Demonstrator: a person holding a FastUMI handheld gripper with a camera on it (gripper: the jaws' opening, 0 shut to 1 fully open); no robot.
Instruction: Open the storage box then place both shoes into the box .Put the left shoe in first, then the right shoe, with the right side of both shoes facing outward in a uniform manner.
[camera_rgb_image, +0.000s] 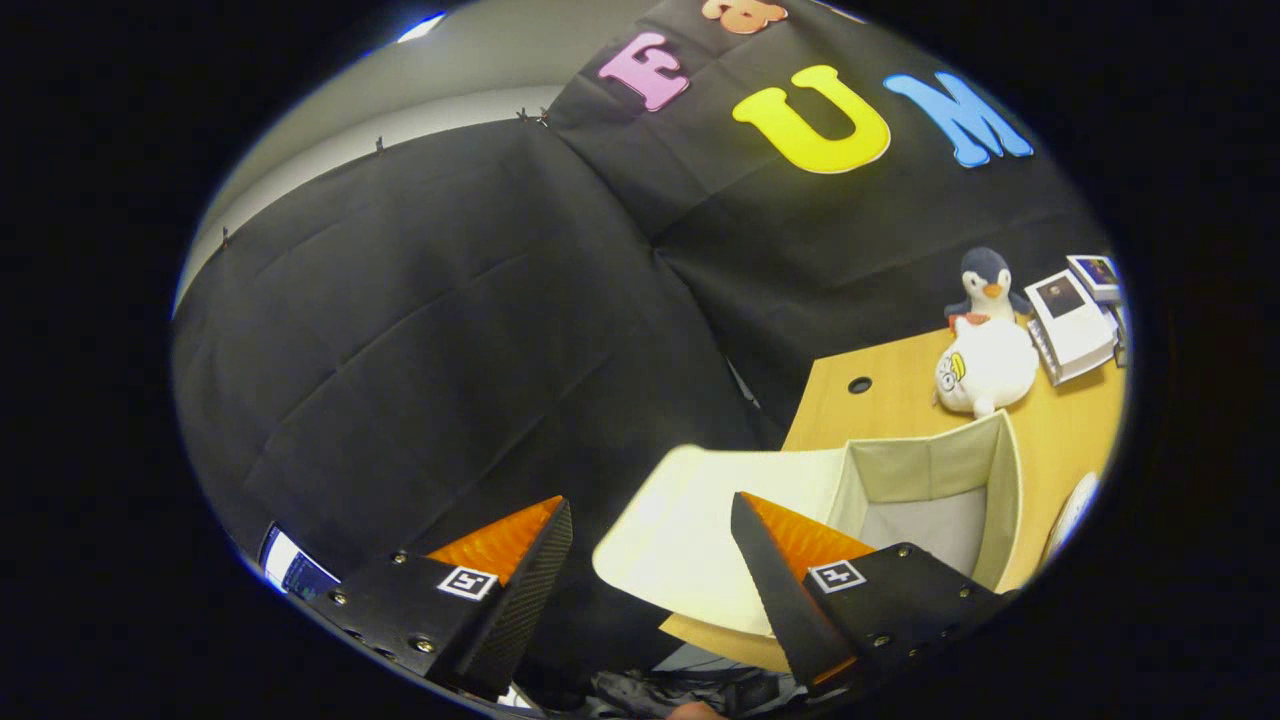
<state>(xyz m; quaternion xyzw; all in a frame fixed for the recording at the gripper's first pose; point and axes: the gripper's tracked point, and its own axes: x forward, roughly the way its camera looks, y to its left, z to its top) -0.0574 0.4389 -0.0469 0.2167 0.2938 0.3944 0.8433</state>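
The cream fabric storage box (990, 470) stands on the wooden table (1070, 430) with its lid (690, 530) swung back flat toward me, over the table's near edge. Its grey inside is bare as far as I see into it. My gripper (650, 515) is open, with nothing between its fingers. The left finger hangs in front of the black cloth wall off the table. The right finger overlaps the open lid, just short of the box mouth.
A white plush toy (988, 368) and a penguin plush (985, 283) sit beyond the box at the back of the table. Small white boxes (1072, 322) stand beside them. A cable hole (859, 384) marks the table's far corner. A white rounded object (1072, 512) lies right of the box.
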